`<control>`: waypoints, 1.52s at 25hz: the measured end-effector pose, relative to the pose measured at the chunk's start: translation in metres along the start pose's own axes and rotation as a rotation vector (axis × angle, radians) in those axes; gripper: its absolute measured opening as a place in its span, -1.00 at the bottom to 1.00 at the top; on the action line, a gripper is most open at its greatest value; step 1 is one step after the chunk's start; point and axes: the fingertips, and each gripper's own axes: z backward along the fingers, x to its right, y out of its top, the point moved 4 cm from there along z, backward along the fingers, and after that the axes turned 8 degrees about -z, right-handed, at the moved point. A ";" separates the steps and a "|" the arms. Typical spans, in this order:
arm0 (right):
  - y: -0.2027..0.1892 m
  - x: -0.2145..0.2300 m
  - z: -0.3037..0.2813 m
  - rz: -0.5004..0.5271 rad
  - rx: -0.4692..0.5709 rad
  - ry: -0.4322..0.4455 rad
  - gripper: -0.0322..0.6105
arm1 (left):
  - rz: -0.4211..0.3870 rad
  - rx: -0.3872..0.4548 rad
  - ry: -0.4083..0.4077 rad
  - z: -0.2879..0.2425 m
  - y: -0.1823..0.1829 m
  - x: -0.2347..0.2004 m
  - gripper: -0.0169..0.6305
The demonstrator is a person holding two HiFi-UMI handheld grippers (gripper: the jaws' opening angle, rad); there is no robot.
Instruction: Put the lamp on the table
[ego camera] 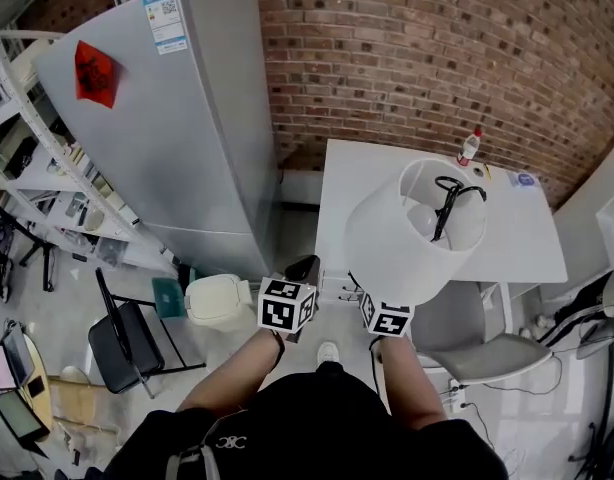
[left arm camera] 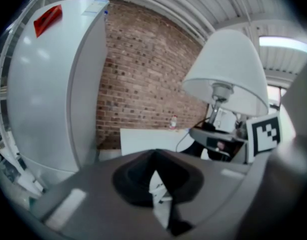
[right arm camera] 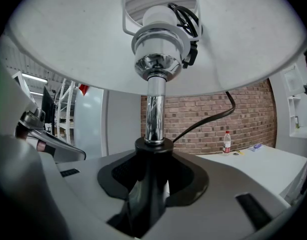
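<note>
A white lamp (ego camera: pixel 417 233) with a wide shade and a chrome stem (right arm camera: pixel 154 109) stands upright in the air at the near edge of the white table (ego camera: pixel 527 238). My right gripper (right arm camera: pixel 152 149) is shut on the stem's black lower part, and the black cord (right arm camera: pixel 208 119) trails off behind it. In the head view the right gripper (ego camera: pixel 379 303) sits below the shade. My left gripper (ego camera: pixel 299 273) is just left of it, shut and empty. The left gripper view shows the lamp (left arm camera: pixel 226 71) up to the right and the table (left arm camera: pixel 143 139) ahead.
A tall grey fridge (ego camera: pixel 187 118) stands left of the table, against the brick wall. On the table's far side stands a small bottle (ego camera: pixel 470 146). A grey chair (ego camera: pixel 467 338) sits at the table's near right corner. A white bin (ego camera: pixel 219 301), a black folding chair (ego camera: pixel 127 343) and shelving (ego camera: pixel 37 168) are on the left.
</note>
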 end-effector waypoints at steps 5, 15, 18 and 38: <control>0.005 0.014 -0.038 -0.002 -0.007 0.019 -0.50 | 0.016 -0.012 0.022 -0.030 0.009 -0.017 -0.95; 0.018 0.036 -0.114 0.002 -0.028 0.072 -0.50 | 0.050 -0.013 0.059 -0.090 0.033 -0.048 -0.95; 0.020 0.042 -0.134 0.009 -0.037 0.091 -0.51 | 0.069 -0.004 0.080 -0.105 0.038 -0.056 -0.95; 0.009 0.034 -0.233 -0.001 -0.052 0.080 -0.50 | 0.113 -0.082 0.085 -0.141 0.022 -0.122 -0.95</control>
